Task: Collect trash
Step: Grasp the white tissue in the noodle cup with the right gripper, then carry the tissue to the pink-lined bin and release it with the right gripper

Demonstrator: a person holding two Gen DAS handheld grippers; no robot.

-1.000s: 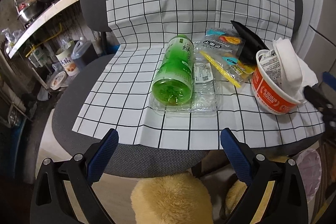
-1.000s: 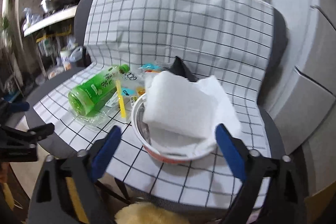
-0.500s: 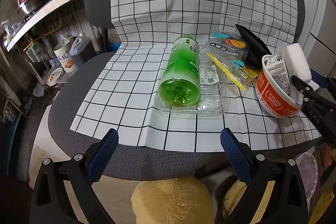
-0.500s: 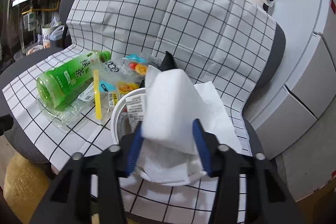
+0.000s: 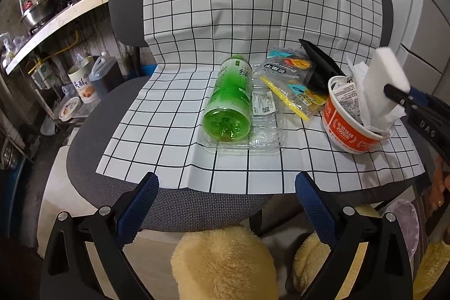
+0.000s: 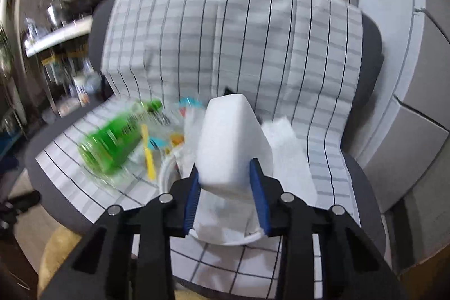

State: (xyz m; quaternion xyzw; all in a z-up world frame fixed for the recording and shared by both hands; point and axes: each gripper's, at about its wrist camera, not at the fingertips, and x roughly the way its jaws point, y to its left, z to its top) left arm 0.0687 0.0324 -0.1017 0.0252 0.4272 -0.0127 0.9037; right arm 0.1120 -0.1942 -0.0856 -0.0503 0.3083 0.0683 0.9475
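My right gripper [image 6: 225, 167] has a white foam block [image 6: 229, 137] between its blue pads, and its jaws are closing on it. The block stands tilted above an orange instant-noodle cup [image 5: 346, 131] stuffed with white tissue [image 6: 289, 148]. On the checked cloth [image 5: 168, 117] over the chair seat, a green bottle [image 5: 230, 103] lies on a clear plastic tray [image 5: 267, 131]. Beside it are snack wrappers [image 5: 287, 69], a yellow strip [image 5: 284, 99] and a black piece [image 5: 320, 66]. My left gripper [image 5: 225, 182] hangs open over the seat's front edge, holding nothing.
A cluttered shelf with pans [image 5: 42, 13] and tins on the floor [image 5: 83, 86] stand to the left. A bin lined with a pale bag [image 5: 402, 218] sits low at the right. Yellow fluffy slippers [image 5: 225, 263] are below. White cabinets [image 6: 407, 131] flank the chair's right.
The right gripper's jaws went from wide around the cup to pinching the white block, which now stands higher and more upright. The left view has drawn back a little from the chair.
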